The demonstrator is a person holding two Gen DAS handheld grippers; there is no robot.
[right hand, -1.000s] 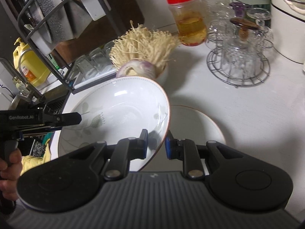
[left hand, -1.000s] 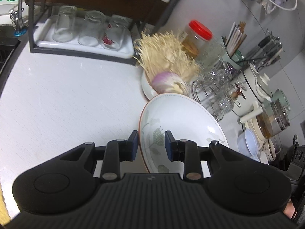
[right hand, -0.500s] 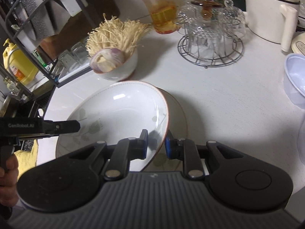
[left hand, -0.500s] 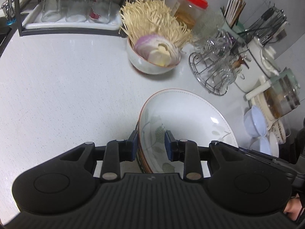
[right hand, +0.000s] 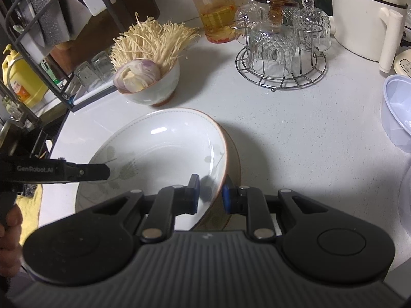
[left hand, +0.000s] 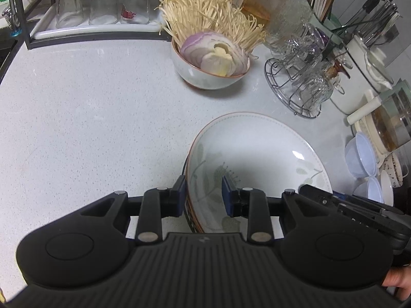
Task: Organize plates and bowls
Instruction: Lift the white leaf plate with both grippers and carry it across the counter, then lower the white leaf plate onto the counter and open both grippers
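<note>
A white plate [left hand: 257,148] with a brown rim and a faint flower print is held from two sides. My left gripper [left hand: 204,196] is shut on its near rim, and my right gripper [right hand: 210,195] is shut on the opposite rim of the plate [right hand: 164,138]. The plate sits low over a second brown-rimmed plate [right hand: 235,159] lying on the white counter. That lower plate's edge [left hand: 188,220] shows just under the left fingers. I cannot tell whether the two plates touch all round. A bowl [left hand: 203,77] of sliced onion and enoki mushrooms stands behind.
A wire stand of upturned glasses [left hand: 300,84] and a red-lidded jar [left hand: 262,2] stand at the back right. A tray of tumblers [left hand: 97,25] sits at the back left. Clear plastic bowls [left hand: 359,154] lie at the right, and a white pot [right hand: 364,20] stands beyond them.
Both grippers have carried the plate down and towards the lower plate on the counter; a second ago it hung tilted, higher up, in front of the onion bowl. The grips are unchanged.
</note>
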